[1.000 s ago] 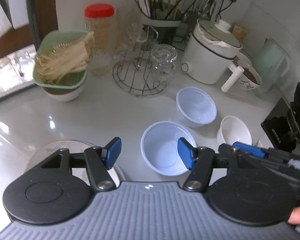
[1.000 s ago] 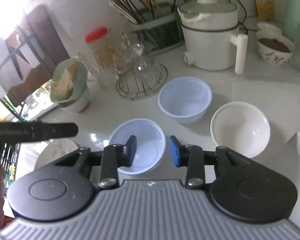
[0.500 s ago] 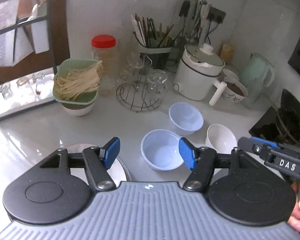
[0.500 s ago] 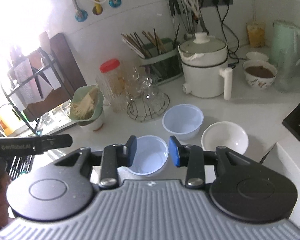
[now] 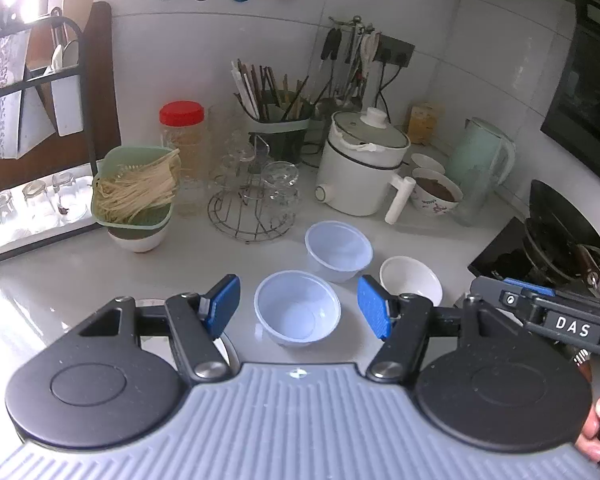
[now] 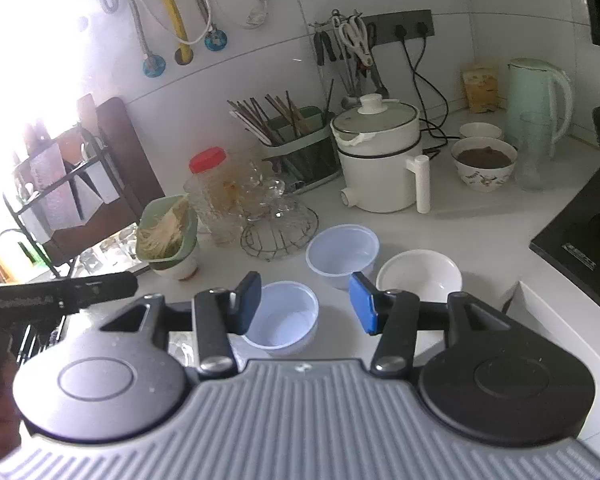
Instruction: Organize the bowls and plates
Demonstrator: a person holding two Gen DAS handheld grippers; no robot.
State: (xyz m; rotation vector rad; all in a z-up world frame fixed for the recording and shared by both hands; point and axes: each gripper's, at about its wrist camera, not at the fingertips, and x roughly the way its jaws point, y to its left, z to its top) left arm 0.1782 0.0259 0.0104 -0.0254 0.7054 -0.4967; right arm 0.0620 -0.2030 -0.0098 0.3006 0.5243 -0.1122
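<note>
Left wrist view: the left gripper (image 5: 298, 306) hangs above the white bench (image 5: 60, 280) with its blue pads spread and nothing between them. Framed low in the centre stands a translucent bluish plastic bowl (image 5: 297, 314), a second translucent plastic bowl (image 5: 338, 250) just up and right of it, and a small white ceramic bowl (image 5: 410, 278) right of both; all three sit apart on the bench. At the right edge the black bar of the other tool reads "DAS" (image 5: 572, 326).

Right wrist view: the right gripper (image 6: 304, 304) has just been opening; its pads stand apart, empty, above the same nearer plastic bowl (image 6: 284, 318). At the left edge, the faint lettering on the left tool's bar (image 6: 56, 298) is too blurred to read.
</note>
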